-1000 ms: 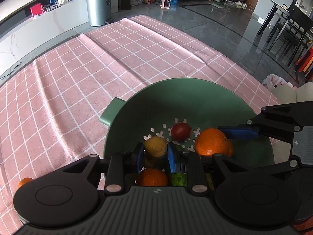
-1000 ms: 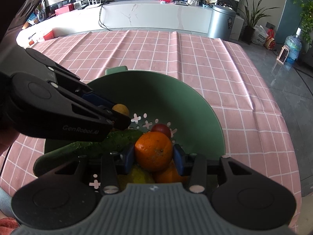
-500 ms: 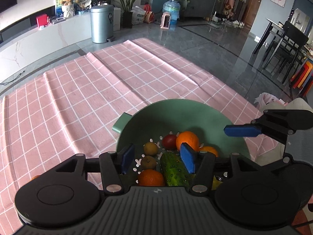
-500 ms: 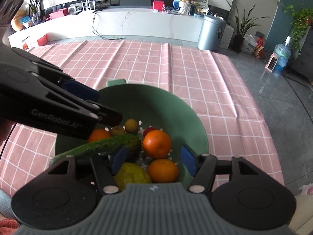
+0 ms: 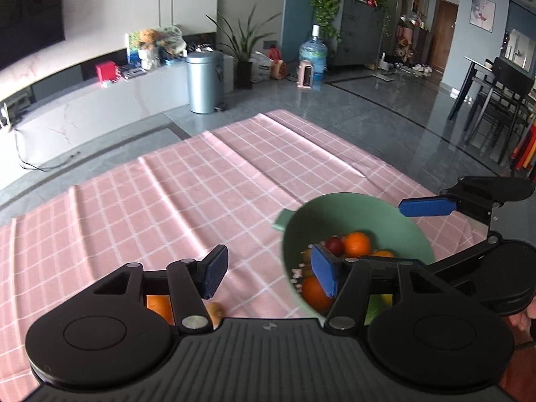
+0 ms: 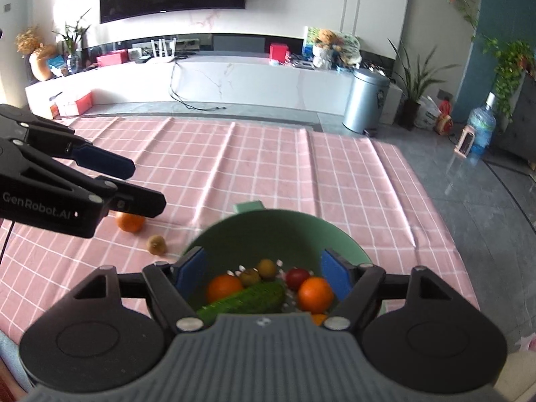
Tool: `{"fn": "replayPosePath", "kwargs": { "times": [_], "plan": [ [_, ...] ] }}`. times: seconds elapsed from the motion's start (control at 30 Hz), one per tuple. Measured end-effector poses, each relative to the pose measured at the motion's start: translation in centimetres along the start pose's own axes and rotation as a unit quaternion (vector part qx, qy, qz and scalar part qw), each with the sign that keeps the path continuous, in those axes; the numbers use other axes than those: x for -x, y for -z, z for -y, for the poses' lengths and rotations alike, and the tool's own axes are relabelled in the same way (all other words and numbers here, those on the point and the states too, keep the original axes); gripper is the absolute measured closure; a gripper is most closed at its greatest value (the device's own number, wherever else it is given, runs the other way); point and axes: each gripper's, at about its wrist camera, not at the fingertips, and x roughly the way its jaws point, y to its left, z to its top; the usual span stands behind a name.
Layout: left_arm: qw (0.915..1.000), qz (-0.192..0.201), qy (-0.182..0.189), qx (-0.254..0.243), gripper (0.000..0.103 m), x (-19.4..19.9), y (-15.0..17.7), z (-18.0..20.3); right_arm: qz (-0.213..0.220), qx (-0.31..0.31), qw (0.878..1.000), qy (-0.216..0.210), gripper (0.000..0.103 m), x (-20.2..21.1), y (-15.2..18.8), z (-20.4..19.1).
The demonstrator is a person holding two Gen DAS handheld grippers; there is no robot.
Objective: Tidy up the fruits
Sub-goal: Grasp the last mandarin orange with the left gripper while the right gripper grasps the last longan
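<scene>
A green colander bowl [image 6: 268, 216] stands on the pink checked cloth and holds a cucumber [image 6: 248, 299], two oranges [image 6: 315, 293], a red fruit [image 6: 297, 276] and small brown fruits [image 6: 266, 268]. My right gripper [image 6: 263, 273] hovers above the bowl, its jaws opening with nothing gripped. My left gripper [image 5: 269, 273] hangs over the cloth left of the bowl [image 5: 355, 211], its jaws opening and empty. A loose orange [image 6: 130, 222] and a kiwi [image 6: 156, 244] lie on the cloth, below the left gripper [image 6: 145, 186]. A blue pad [image 5: 425, 207] of the right gripper shows over the bowl's far rim.
The pink cloth [image 5: 207, 187] stretches away bare beyond the bowl to the table's far edge. Past it lie a grey floor, a metal bin [image 5: 204, 82] and a low white cabinet [image 6: 234, 80]. Dark chairs [image 5: 495, 100] stand at the far right.
Both grippers let go of their fruit in the bowl, opened wide and rose back. The left one swung left off the bowl, over the loose orange and kiwi.
</scene>
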Motion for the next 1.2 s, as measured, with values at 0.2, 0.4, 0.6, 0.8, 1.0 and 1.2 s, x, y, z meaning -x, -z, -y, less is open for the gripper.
{"fn": "replayPosePath", "kwargs": {
  "times": [0.2,0.4,0.6,0.8,1.0,1.2],
  "plan": [
    [0.9996,-0.01,-0.025,-0.012,0.034,1.5,1.9,-2.6,0.019,0.041,0.998,-0.036,0.027,0.1,-1.1,-3.5],
    [0.9992,-0.023,-0.032,0.005,0.034,1.2,4.2,-5.4,0.025,0.125,0.99,-0.061,0.034,-0.8,-2.1,-7.1],
    [0.9986,-0.037,-0.034,0.016,0.034,-0.1,5.8,-7.5,-0.012,0.192,0.978,-0.077,0.042,-3.2,-3.2,-10.0],
    [0.9982,-0.044,-0.028,0.03,0.034,-1.8,6.4,-9.4,-0.085,0.203,0.969,-0.116,0.051,-7.2,-4.4,-10.6],
    [0.9971,-0.053,-0.018,0.052,0.034,-4.4,7.0,-11.0,-0.145,0.217,0.957,-0.129,0.059,-11.0,-4.9,-11.4],
    [0.9945,-0.071,-0.013,0.077,0.034,-6.5,7.2,-11.9,-0.191,0.21,0.948,-0.142,0.061,-14.1,-4.8,-11.1]
  ]
}}
